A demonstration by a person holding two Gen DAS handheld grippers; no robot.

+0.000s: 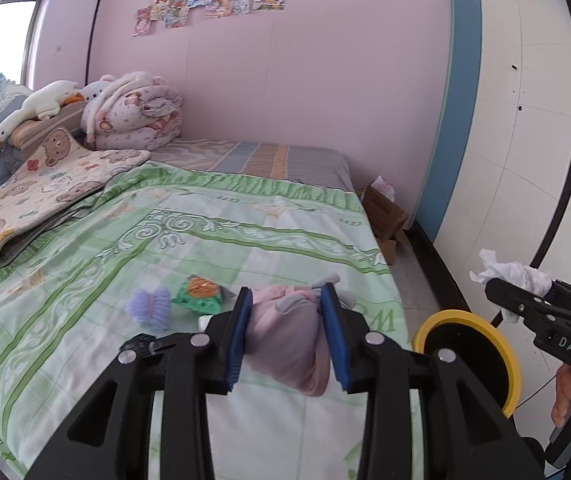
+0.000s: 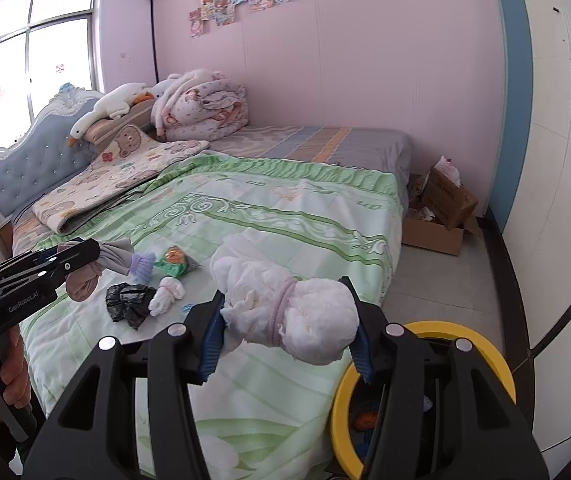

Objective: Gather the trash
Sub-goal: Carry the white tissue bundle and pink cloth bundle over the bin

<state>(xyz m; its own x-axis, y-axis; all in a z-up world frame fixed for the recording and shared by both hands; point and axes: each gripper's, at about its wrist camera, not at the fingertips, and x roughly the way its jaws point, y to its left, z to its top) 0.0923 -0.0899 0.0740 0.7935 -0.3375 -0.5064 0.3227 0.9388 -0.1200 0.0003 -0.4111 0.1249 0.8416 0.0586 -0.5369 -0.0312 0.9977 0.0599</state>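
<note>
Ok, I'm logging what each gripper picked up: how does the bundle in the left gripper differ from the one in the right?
The left gripper holds a pinkish-mauve cloth bundle with grey ends; the right gripper holds a white crumpled tissue wad. The cloth bundle looks smooth and soft, the tissue wad wrinkled and ragged. The tissue wad is cinched by a pale purple band; no band shows on the cloth bundle. Both are clamped between blue pads, lifted above the green bedspread.

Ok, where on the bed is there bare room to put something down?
Bare: the green bedspread between the folded bear quilt and the bed's foot. Crowded: its near-left part, with the black bag, tied tissue, green wrapper.
</note>
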